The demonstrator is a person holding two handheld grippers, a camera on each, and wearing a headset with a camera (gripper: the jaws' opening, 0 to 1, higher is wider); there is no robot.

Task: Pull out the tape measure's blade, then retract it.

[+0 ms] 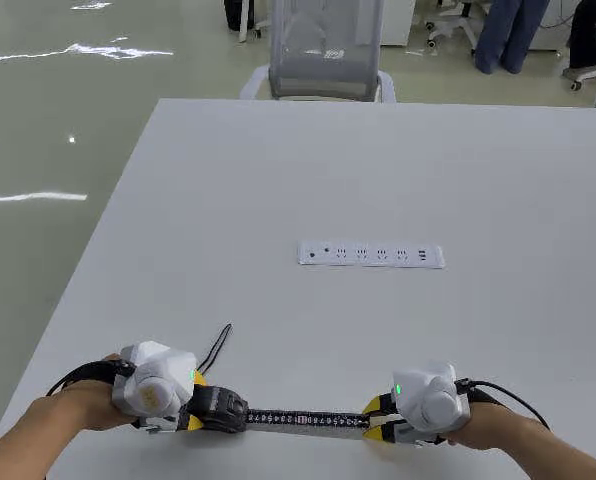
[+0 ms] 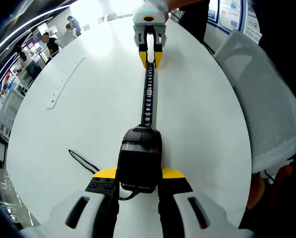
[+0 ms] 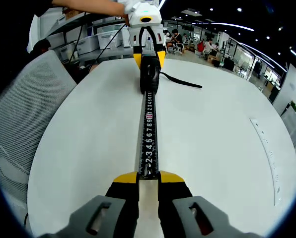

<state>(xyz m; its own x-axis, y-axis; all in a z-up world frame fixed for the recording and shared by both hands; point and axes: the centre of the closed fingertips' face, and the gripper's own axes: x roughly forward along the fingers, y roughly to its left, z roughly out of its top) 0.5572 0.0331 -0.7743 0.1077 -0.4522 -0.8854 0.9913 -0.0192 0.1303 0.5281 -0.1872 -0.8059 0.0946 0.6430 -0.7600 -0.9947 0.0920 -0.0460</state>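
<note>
Left gripper [image 2: 139,174] clamps the tape measure's black case [image 2: 139,156]; the right gripper [image 3: 149,177] pinches the tip of its blade [image 3: 148,131], stretched straight between them low over the white table [image 1: 378,170]. Keep the pull straight, level and slow, so nothing kinks or snaps back; the table's near edge is close, while open top lies ahead up to the power strip [image 1: 371,255]

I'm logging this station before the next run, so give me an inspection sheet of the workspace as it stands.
Surface: white table.
Job's things: tape measure case in left gripper; blade drawn out between the grippers, tip in right gripper.
Clutter: power strip, mid-table.
Grippers: both shut, facing each other.
Cables: black cord loop beside the case; cable behind right gripper.
Surroundings: mesh chair at far edge; glossy floor.
</note>
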